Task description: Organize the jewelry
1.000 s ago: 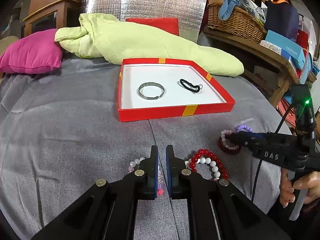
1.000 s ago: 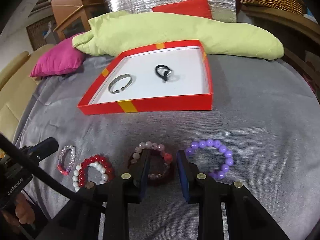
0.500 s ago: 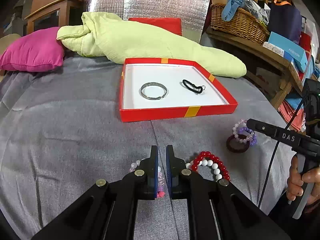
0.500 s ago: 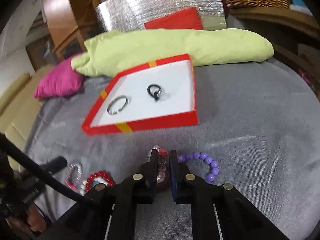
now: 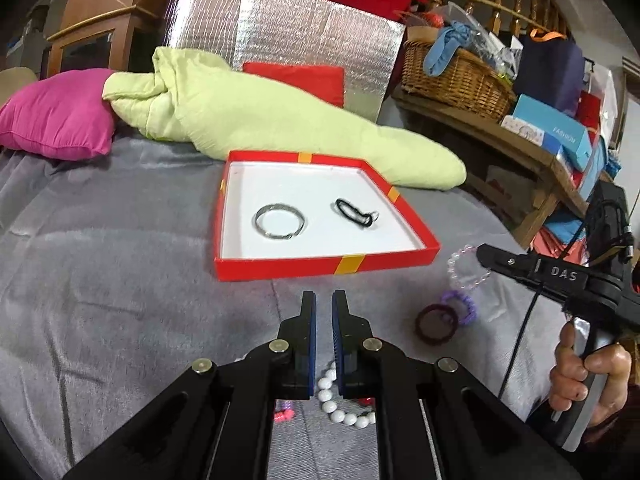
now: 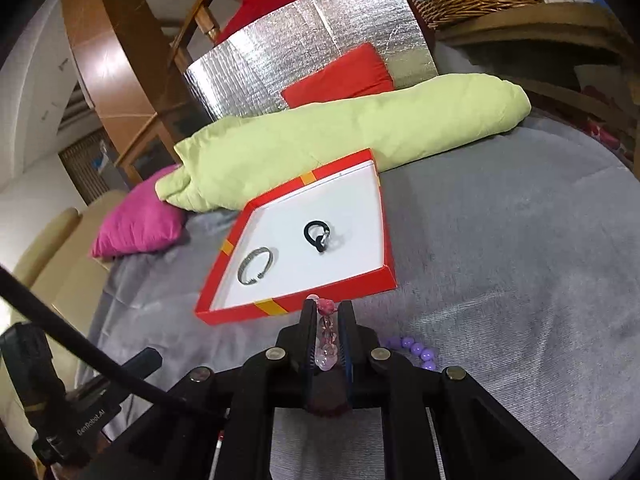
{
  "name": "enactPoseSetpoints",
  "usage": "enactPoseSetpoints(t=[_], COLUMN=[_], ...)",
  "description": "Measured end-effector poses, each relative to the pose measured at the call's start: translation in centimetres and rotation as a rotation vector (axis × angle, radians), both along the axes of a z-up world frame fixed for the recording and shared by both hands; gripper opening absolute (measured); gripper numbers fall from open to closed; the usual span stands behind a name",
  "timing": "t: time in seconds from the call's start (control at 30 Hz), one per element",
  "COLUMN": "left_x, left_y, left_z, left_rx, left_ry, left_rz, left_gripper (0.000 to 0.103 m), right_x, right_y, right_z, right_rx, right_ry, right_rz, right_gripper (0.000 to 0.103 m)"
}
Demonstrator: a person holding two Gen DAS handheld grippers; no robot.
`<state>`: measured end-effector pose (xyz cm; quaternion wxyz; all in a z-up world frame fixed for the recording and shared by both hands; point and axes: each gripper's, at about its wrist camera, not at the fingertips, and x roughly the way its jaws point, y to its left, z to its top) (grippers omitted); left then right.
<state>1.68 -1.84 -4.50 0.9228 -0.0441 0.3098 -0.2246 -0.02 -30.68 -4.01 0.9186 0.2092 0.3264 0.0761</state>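
Observation:
A red box [image 5: 320, 268] with a white floor lies on the grey cloth. It holds a silver bangle [image 5: 280, 220] and a black band [image 5: 354, 214]. My right gripper [image 6: 326, 308] is shut on a pink and clear bead bracelet [image 6: 326, 332], lifted off the cloth just before the box's near rim [image 6: 280, 306]. From the left wrist that bracelet [image 5: 460, 270] hangs from the right gripper [image 5: 486, 254]. My left gripper [image 5: 324, 300] is shut and empty, above a white bead bracelet [image 5: 340, 404]. A dark red bracelet [image 5: 436, 324] and a purple one [image 5: 460, 308] lie on the cloth.
A pale green bundle [image 5: 260, 120] and a pink cushion [image 5: 56, 116] lie behind the box, with a silver foil panel [image 5: 280, 32] further back. A wooden shelf with a wicker basket [image 5: 456, 76] stands at the right. A hand [image 5: 584, 376] holds the right gripper's handle.
The right gripper shut on the pink bead bracelet and raised it off the cloth toward the box. The dark red and purple bracelets stayed down. The left gripper tilted up slightly.

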Motion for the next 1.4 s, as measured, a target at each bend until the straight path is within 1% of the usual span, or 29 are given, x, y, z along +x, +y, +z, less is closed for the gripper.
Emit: enactPoseSetpoints(t=[0.17,0.27,0.33,0.4,0.43,0.47,0.5,0.53,0.6,0.67,0.7,0.73,0.8,0.83,0.9,0.93,0.97,1.0,1.03,1.1,1.13,1.17,1.23,1.33,1.4], left_x=[-0.5,-0.5,-0.2,0.4,0.9,1.4,1.8,2.0,2.1,2.0,2.0,1.9,1.8,1.8,1.4,1.2,1.2,1.2,1.2,1.5,1.6,1.6,1.7,1.5,1.3], left_y=[-0.9,-1.0,-0.4,0.7,1.4,2.1,2.6,3.2,3.7,3.5,3.2,2.8,1.8,1.2,-0.2,-0.6,-0.8,-0.7,-0.5,-0.1,0.3,0.5,0.9,1.3,1.2], left_z=[0.9,1.4,1.2,0.5,-0.1,-0.9,-1.4,-2.2,-3.1,-3.6,-4.0,-4.4,-5.3,-5.8,-6.2,-6.3,-6.3,-6.2,-6.1,-5.9,-5.7,-5.6,-5.4,-4.7,-4.1], left_rx=[0.001,0.040,0.053,0.065,0.068,0.058,0.047,0.035,0.031,0.040,0.054,0.076,0.119,0.160,0.274,0.306,0.312,0.301,0.295,0.327,0.315,0.299,0.270,0.236,0.228], left_ry=[-0.041,-0.067,-0.051,-0.008,0.031,0.083,0.124,0.167,0.199,0.223,0.238,0.250,0.269,0.282,0.232,0.216,0.205,0.205,0.199,0.180,0.179,0.180,0.181,0.160,0.128], left_rz=[-0.035,-0.030,-0.007,0.039,0.065,0.083,0.095,0.120,0.145,0.133,0.120,0.117,0.104,0.095,0.084,0.078,0.075,0.078,0.088,0.115,0.117,0.120,0.128,0.134,0.133], left_gripper=[0.008,0.008,0.008,0.009,0.011,0.017,0.034,0.048,0.050,0.055,0.067,0.073,0.072,0.072,0.073,0.073,0.072,0.065,0.047,0.025,0.017,0.012,0.008,0.008,0.008], right_x=[0.2,0.3,0.3,0.4,0.4,0.5,0.5,0.6,0.6,0.5,0.5,0.5,0.4,0.4,0.5,0.5,0.6,0.6,0.6,0.5,0.5,0.4,0.3,0.1,-0.1], right_y=[0.1,0.1,0.1,-0.1,-0.3,-0.5,-0.6,-0.6,-0.4,0.0,0.1,0.3,0.4,0.4,0.4,0.4,0.4,0.4,0.5,0.5,0.5,0.4,0.4,0.5,0.5], right_z=[0.2,0.3,0.2,0.1,0.0,-0.1,-0.2,-0.3,-0.3,-0.2,-0.2,-0.2,-0.3,-0.3,-0.5,-0.5,-0.5,-0.5,-0.5,-0.5,-0.4,-0.4,-0.2,0.0,0.2], right_rx=[0.032,0.037,0.031,0.026,0.031,0.038,0.043,0.040,0.038,0.029,0.020,0.011,0.002,0.001,0.001,-0.002,-0.003,-0.004,-0.006,-0.009,-0.007,-0.006,-0.006,-0.004,-0.006], right_ry=[0.002,0.002,0.006,0.015,0.024,0.029,0.035,0.038,0.038,0.035,0.033,0.032,0.034,0.037,0.042,0.044,0.044,0.044,0.043,0.041,0.038,0.034,0.025,0.006,-0.008], right_rz=[0.005,0.007,0.011,0.004,0.000,-0.003,-0.007,-0.009,-0.005,0.003,0.005,0.005,0.003,0.002,-0.004,-0.006,-0.006,-0.006,-0.005,-0.005,-0.005,-0.005,-0.007,-0.005,-0.002], right_gripper=[0.012,0.012,0.012,0.012,0.012,0.012,0.012,0.012,0.012,0.012,0.012,0.012,0.012,0.012,0.012,0.012,0.012,0.012,0.012,0.012,0.012,0.012,0.012,0.012,0.012])
